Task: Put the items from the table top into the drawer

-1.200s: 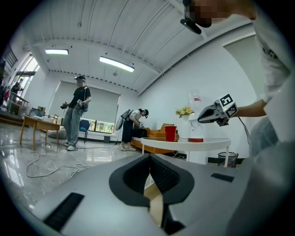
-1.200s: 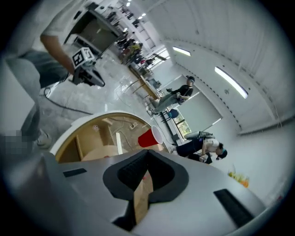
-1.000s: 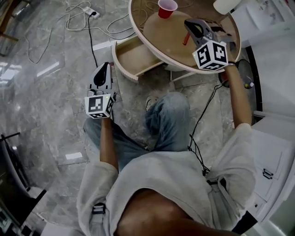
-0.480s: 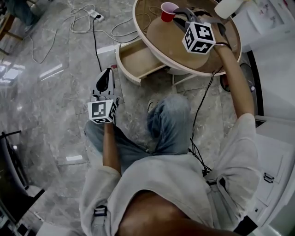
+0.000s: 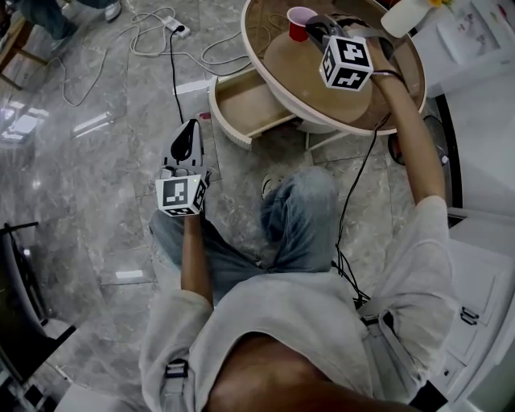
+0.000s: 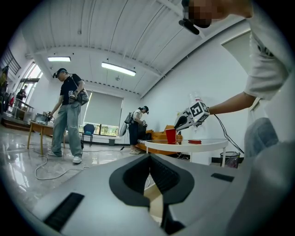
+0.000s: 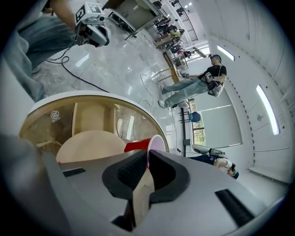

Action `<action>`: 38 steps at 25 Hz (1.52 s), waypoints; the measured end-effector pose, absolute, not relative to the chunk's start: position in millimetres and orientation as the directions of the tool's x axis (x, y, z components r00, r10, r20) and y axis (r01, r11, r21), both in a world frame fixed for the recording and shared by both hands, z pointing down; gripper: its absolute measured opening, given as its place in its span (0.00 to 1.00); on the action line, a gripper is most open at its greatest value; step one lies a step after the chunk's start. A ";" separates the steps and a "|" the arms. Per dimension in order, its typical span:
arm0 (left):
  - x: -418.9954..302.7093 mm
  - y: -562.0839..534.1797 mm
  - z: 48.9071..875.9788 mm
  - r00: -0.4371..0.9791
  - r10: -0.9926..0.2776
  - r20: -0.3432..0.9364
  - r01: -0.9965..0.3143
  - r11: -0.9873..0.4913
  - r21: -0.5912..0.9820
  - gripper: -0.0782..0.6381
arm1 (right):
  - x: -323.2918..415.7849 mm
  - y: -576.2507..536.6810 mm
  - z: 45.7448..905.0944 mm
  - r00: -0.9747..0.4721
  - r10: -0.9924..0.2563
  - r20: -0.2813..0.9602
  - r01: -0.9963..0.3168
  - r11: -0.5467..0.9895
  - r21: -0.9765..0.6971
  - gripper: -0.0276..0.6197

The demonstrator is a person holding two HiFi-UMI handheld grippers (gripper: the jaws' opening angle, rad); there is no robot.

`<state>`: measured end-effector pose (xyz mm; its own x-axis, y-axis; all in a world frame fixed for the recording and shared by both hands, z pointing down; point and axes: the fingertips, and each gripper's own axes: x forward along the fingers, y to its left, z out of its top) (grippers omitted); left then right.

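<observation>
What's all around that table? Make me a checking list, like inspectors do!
Surface: round glass-topped table.
Job's things: red cup upright on the table; drawer pulled open.
Clutter: white bottle at the table's edge.
Grippers: right gripper shut on the cup's rim; left gripper shut, empty, above the floor.
Cables: white cables and power strip on the floor; black cable beside the right arm.
Surroundings: shiny stone floor; people standing farther off.

Right claw (image 7: 147, 159) low in middle, tips pressed close on edge of red cup (image 7: 137, 146). Cup rests on round worktop (image 7: 92, 95). Left claw (image 7: 94, 28) up top, over shiny floor (image 7: 124, 60). Black cord (image 7: 78, 76) on floor. Person (image 7: 196, 82) stands far off.
</observation>
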<state>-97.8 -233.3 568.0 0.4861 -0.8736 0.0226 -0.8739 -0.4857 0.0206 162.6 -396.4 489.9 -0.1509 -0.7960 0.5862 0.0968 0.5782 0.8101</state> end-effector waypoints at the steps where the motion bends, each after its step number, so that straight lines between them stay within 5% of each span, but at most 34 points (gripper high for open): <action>1: -98.1 -232.4 566.7 0.485 -0.874 0.020 -0.874 -0.485 0.020 0.13 | 161.0 -394.8 488.3 -0.154 -0.798 0.583 0.098 0.575 0.812 0.10; 8: -101.1 -222.6 564.9 0.478 -0.878 0.017 -0.878 -0.478 0.017 0.13 | 126.2 -377.4 465.1 -0.233 -0.819 0.524 0.089 0.518 0.851 0.10; 21: -134.2 -203.4 556.0 0.405 -0.914 0.008 -0.914 -0.405 -0.015 0.13 | -50.8 -342.6 454.9 -0.516 -0.722 0.461 0.107 0.479 0.871 0.10; 38: -179.8 -183.5 583.0 0.307 -0.949 0.073 -0.951 -0.309 -0.005 0.13 | -123.7 -283.0 606.8 -0.578 -0.531 0.620 0.204 0.641 0.740 0.10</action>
